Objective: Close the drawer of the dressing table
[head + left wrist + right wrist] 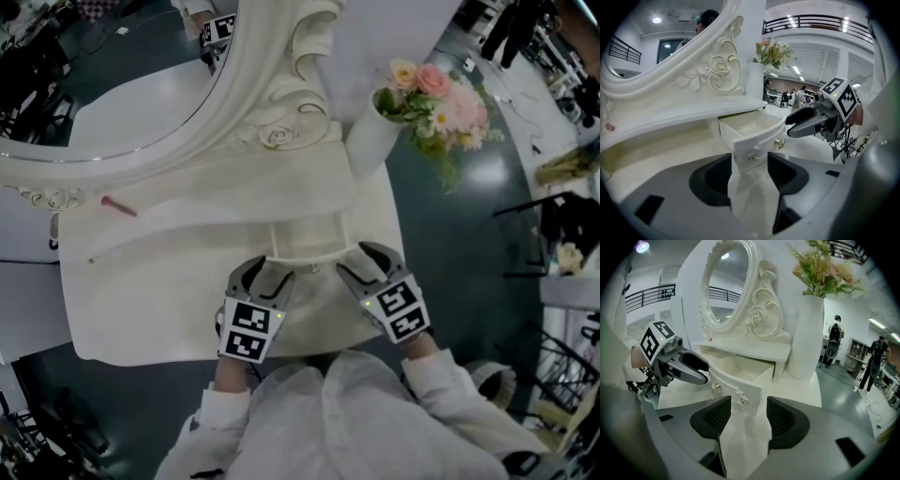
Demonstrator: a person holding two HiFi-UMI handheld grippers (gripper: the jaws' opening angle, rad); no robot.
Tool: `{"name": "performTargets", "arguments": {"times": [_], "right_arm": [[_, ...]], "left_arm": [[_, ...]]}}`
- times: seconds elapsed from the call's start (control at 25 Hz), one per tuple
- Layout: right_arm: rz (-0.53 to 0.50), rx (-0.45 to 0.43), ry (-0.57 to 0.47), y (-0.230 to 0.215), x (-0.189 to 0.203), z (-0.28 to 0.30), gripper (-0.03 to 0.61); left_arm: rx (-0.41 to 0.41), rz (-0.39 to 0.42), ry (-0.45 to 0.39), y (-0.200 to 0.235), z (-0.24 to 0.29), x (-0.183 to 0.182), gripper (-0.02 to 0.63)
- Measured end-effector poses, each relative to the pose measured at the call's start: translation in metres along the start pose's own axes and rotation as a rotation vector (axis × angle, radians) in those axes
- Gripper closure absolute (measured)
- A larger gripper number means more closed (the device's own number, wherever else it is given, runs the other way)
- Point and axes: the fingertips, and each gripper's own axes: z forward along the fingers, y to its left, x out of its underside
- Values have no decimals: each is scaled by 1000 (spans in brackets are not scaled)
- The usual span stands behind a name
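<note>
The white dressing table point(141, 309) has a small curved drawer point(305, 242) pulled out at its middle, empty inside. Two metal knobs point(751, 156) point(779, 143) sit on the drawer front. My left gripper point(262, 275) stands open at the drawer's left front corner, my right gripper point(364, 262) open at its right front corner. In the left gripper view the drawer point(750, 133) lies just ahead of my open left gripper point(750, 173), with the right gripper point(811, 123) beside it. In the right gripper view the drawer point(740, 373) fronts my open right gripper point(743, 418), with the left gripper point(686, 367) opposite. Neither holds anything.
An ornate oval mirror point(122, 94) rises at the table's back. A white vase of pink flowers point(375, 141) stands at the back right, close to the drawer. A small pink stick point(119, 206) lies on the shelf at the left. Dark floor surrounds the table.
</note>
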Motion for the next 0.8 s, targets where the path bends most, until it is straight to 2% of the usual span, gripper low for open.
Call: {"name": "performTargets", "arguments": {"times": [0.28, 0.52, 0.8], "right_arm": [[-7, -39, 1, 2, -3, 12, 367], [-28, -59, -1, 6, -3, 18, 367], [-28, -66, -34, 7, -3, 19, 368]], "left_arm": [[50, 67, 18, 0, 10, 0, 394], [59, 103, 27, -1, 17, 5, 394], [77, 94, 49, -2, 21, 4, 396]]}}
